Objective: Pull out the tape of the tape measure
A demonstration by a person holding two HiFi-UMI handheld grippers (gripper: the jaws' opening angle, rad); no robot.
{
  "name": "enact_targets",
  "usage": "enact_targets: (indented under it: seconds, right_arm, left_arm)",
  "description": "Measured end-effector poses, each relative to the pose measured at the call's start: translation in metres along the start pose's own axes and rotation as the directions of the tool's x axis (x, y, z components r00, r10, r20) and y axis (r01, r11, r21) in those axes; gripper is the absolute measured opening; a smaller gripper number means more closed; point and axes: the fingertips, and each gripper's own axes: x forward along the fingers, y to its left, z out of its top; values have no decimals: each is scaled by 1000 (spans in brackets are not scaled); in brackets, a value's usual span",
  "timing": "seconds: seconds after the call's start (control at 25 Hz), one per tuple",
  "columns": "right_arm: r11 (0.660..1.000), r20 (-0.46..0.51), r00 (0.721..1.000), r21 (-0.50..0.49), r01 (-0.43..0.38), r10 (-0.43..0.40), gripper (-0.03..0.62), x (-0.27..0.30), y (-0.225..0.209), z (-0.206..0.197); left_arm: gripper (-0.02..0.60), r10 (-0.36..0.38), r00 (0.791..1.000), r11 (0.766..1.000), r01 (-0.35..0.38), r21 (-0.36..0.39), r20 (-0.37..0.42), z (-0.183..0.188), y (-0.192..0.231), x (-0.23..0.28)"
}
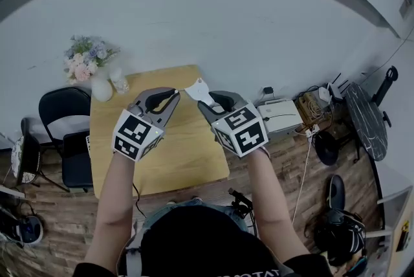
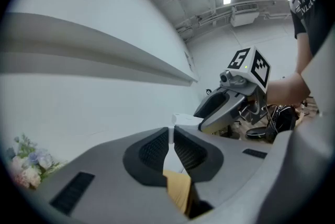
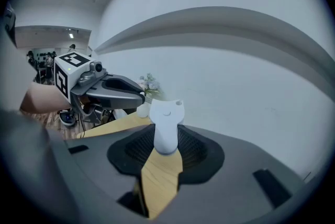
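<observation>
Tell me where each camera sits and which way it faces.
Head view: on the person's head, looking steeply down at the wooden table; both forearms, left tongs and right tongs show.
Left gripper view: on the left tongs, looking along their jaws, shut on the tape; the person's right hand shows beyond.
Right gripper view: on the right tongs, looking along jaws gripping the white tape measure, toward the wall; the left hand shows.
Shared: each gripper view shows the other tongs; all three show the flowers.

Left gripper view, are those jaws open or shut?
Shut on the tape: the left gripper has its jaws pressed on that thin white strip, which runs to the tape measure.
</observation>
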Motion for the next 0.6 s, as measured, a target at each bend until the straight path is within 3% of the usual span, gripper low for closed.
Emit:
enact_targets:
  seconds: [0.24, 0.52, 0.6]
  right_arm:
    - [998, -14, 999, 46, 35, -35, 144, 5, -2, -8]
    - [981, -30, 996, 168, 93, -89, 144, 8, -7, -24]
    - [982, -41, 993, 151, 114, -109, 144, 9, -6, -25]
  left_arm:
    - [41, 75, 996, 997, -74, 26, -47, -10, 7, 3]
    - [41, 195, 976, 979, -200, -47, -97, -33, 27, -7]
    - [41, 221, 969, 974, -226, -33, -108, -36, 29, -7]
